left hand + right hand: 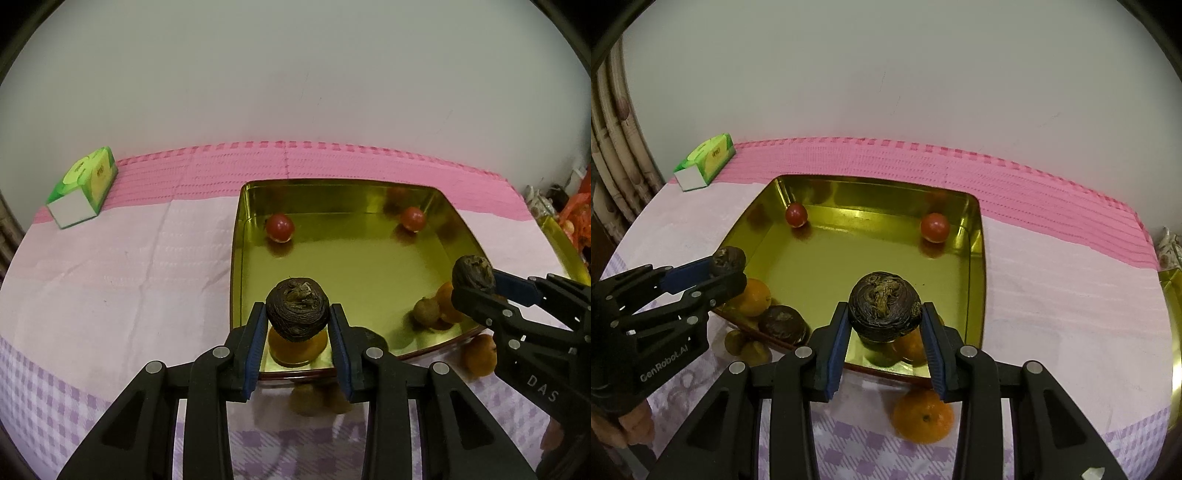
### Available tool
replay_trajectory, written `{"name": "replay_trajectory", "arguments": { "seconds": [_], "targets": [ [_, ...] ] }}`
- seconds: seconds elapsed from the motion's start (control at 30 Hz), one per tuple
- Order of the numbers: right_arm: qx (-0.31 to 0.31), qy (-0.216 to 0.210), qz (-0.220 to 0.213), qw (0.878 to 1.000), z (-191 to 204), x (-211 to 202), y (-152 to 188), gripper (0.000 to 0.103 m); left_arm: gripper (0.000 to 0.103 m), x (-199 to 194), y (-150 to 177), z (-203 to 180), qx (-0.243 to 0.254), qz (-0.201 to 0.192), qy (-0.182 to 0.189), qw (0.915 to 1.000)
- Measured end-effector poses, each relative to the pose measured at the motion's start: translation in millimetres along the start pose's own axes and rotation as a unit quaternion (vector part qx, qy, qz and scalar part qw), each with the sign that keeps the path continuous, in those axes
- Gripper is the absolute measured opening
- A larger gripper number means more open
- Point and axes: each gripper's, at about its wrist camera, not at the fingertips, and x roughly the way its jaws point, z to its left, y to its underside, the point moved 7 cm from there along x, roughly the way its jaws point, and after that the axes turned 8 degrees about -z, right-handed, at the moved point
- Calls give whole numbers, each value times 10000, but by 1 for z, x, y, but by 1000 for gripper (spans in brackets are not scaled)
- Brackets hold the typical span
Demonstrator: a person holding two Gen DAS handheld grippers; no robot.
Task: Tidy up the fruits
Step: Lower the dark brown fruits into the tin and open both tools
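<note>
Both grippers, left gripper [298, 332] and right gripper [884, 328], clamp dark fruits above gold tray [369, 266] at frame centre; lower well inside rim before releasing.

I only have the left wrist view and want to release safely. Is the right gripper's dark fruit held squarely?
Observer: Yes, the right gripper has both pads on its dark fruit.
Operator: Anything hidden from me?
Observer: A third dark fruit lies in the golden tray, beside an orange.
Operator: What's left of the table?
Observer: A curtain hangs there.
</note>
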Motion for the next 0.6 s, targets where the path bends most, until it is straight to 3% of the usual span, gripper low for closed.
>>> {"name": "replay_trajectory", "arguments": {
  "seconds": [0.6],
  "targets": [
    [-80, 15, 217, 9997, 6, 19, 14, 35, 35, 13, 7, 0, 80, 121, -56, 9999]
  ]
}}
